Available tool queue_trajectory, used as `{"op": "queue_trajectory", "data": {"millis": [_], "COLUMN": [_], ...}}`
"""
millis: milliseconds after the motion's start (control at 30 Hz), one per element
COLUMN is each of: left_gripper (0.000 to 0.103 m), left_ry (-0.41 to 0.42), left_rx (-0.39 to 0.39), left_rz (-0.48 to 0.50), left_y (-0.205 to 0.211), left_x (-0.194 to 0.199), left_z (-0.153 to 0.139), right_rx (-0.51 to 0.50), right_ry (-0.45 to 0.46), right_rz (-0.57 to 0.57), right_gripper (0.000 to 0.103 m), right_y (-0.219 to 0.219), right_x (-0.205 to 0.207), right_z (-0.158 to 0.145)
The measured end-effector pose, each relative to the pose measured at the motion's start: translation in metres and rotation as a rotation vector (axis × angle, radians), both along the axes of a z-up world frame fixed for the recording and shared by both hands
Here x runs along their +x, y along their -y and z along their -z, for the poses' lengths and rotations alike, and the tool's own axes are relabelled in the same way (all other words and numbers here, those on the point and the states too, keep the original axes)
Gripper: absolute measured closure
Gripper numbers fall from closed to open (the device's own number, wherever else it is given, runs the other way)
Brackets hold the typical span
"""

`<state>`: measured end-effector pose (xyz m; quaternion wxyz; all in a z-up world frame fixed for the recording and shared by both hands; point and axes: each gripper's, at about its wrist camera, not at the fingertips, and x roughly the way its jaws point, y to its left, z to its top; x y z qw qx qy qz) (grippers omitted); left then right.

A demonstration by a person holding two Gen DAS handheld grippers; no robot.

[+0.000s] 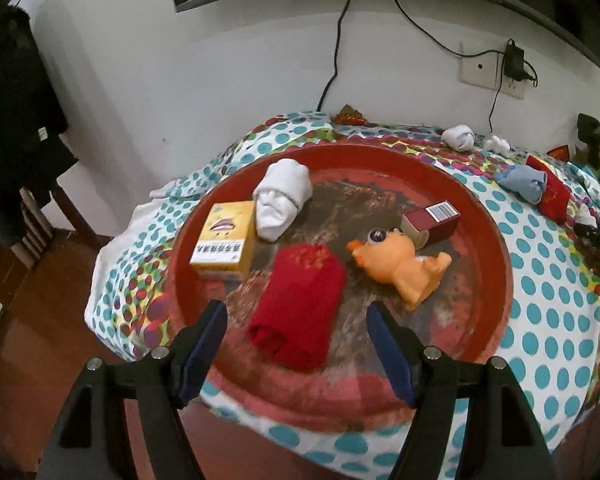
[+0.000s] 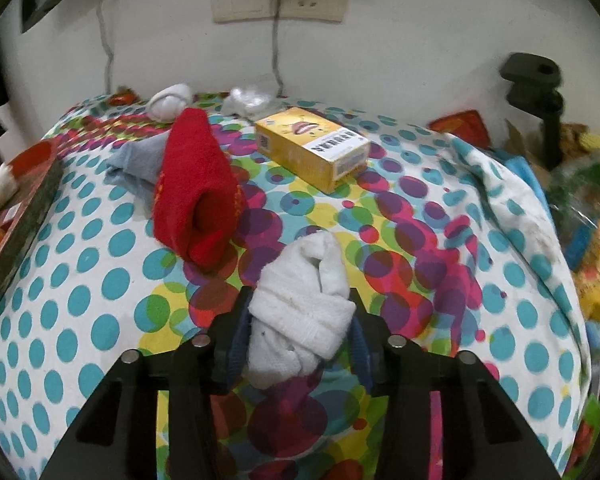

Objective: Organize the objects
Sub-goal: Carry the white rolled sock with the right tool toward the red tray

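- Your left gripper (image 1: 296, 320) is spread wide above the near edge of the tray (image 1: 496, 248), holding nothing.
- On the tray: red sock (image 1: 300, 308) nearest, yellow box (image 1: 226, 244) at its left, white sock (image 1: 282, 202) at the back, orange toy (image 1: 400, 264) right of centre.
- Your right gripper (image 2: 298, 340) clamps a white roll (image 2: 300, 312), right of the tray.

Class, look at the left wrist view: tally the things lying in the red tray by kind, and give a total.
Rolled socks: 2 (white sock, red sock)
Boxes: 2 (yellow box, maroon box)
Orange toy: 1
Total: 5
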<state>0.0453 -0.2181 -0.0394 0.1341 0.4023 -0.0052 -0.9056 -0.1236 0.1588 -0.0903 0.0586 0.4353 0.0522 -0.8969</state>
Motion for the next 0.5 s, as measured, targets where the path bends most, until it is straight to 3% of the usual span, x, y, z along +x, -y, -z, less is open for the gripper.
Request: {"op": "queue_trajectory", "data": {"millis": [200, 500], "left_gripper": [0.029, 0.029], "left_ry": [-0.025, -0.011], "left_rx": [-0.033, 0.032], "left_rz": [0.024, 0.048], "left_y": [0.0, 0.008], "left_x": [0.016, 0.019], "left_z": [-0.004, 0.005], "right_rx": [0.013, 0.013], "right_ry": [0.003, 0.02], "right_rz": [0.071, 0.136], "right_gripper": [0.065, 0.066], "right_y": [0.008, 0.015], "right_x": [0.003, 0.005], "right_z": [0.0, -0.001]}}
